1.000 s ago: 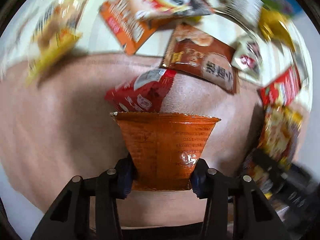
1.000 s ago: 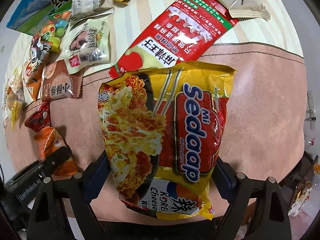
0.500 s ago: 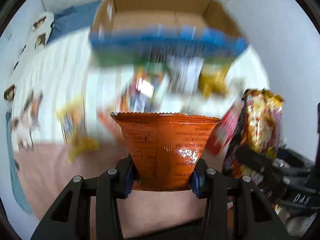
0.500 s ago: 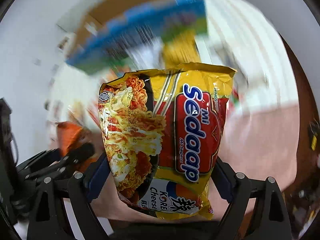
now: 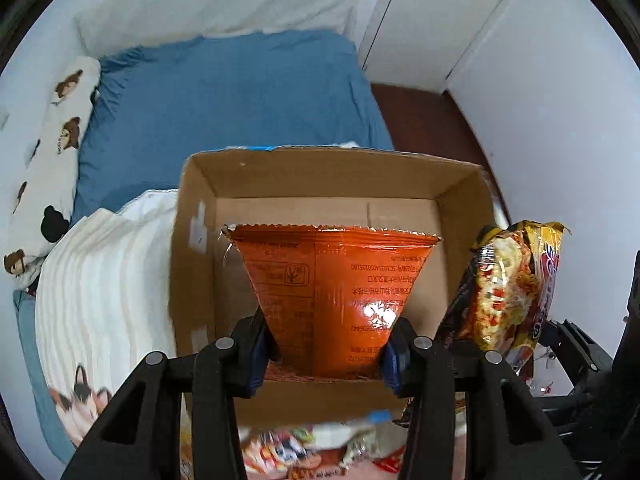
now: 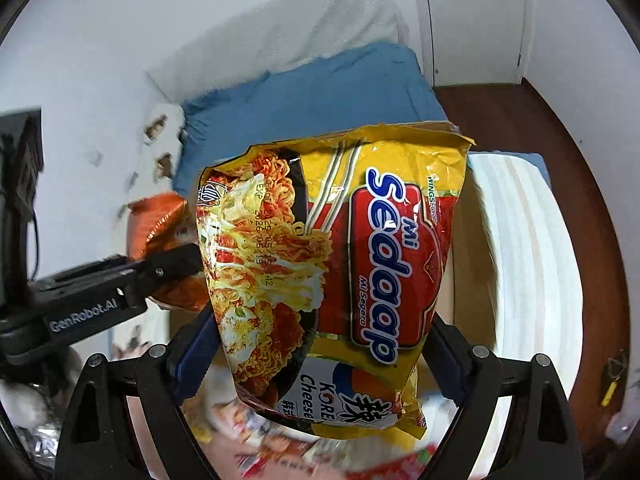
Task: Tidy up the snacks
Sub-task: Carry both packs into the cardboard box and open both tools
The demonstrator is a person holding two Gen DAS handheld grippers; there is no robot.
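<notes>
My left gripper (image 5: 326, 354) is shut on an orange snack packet (image 5: 332, 280) and holds it over the open cardboard box (image 5: 328, 176). The box floor around the packet looks bare. My right gripper (image 6: 316, 360) is shut on a yellow Mi Sedaap noodle packet (image 6: 340, 264), raised just right of the box; the packet also shows in the left wrist view (image 5: 516, 292). The left gripper with the orange packet (image 6: 160, 224) shows at the left of the right wrist view.
The box sits on a bed with a blue sheet (image 5: 224, 100) and a white ribbed blanket (image 5: 104, 280). A patterned pillow (image 5: 52, 140) lies left. Several loose snack packets (image 5: 320, 448) lie blurred below the box. White wall and wardrobe doors (image 5: 440, 24) stand behind.
Both grippers lifted their packets off the pink cloth and swung up toward the cardboard box. The orange packet now hangs over the box opening; the noodle packet is beside it.
</notes>
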